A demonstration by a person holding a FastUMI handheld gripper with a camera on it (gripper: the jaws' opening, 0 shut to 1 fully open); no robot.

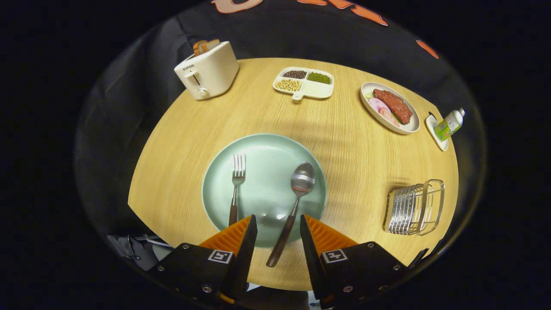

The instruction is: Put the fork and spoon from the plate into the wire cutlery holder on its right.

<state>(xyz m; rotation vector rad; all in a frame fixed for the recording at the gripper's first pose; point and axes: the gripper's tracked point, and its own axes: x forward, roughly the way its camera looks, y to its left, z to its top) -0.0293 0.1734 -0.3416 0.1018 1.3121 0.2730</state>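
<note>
Gripper view, looking down over a round wooden desk [344, 150]: nothing of the task done so far as could be judged. Fork [236, 185] and spoon [292, 206] both lay on the pale green plate [267, 150], fork toward the left, spoon toward the right, bowls and tines pointing far, dark handles pointing near. Spoon handle ran off the near rim of the plate onto the desk, its end lying between the two fingers. Tongs [278, 226] released, fingers spread wide and apart, pressing on nothing; left finger [234, 237] sat just beside the fork handle's near end, perhaps over it, contact impossible to tell. Wire cutlery holder [414, 207] stood on the desk well to the right of the plate, near the desk's right edge, apparently with no cutlery in it, though its inside could not be seen fully. Left to do, by that reading: both pieces, each to be grasped, lifted, carried right and dropped into the holder. Spoon looked the likelier first pick, being lined up between the fingers. Farther off and no part of the job: toaster [207, 71] at far left, divided dish of beans [304, 82] at far centre, oval plate of meat [389, 107] at far right, small bottle [449, 124] on a saucer beyond it.
</note>
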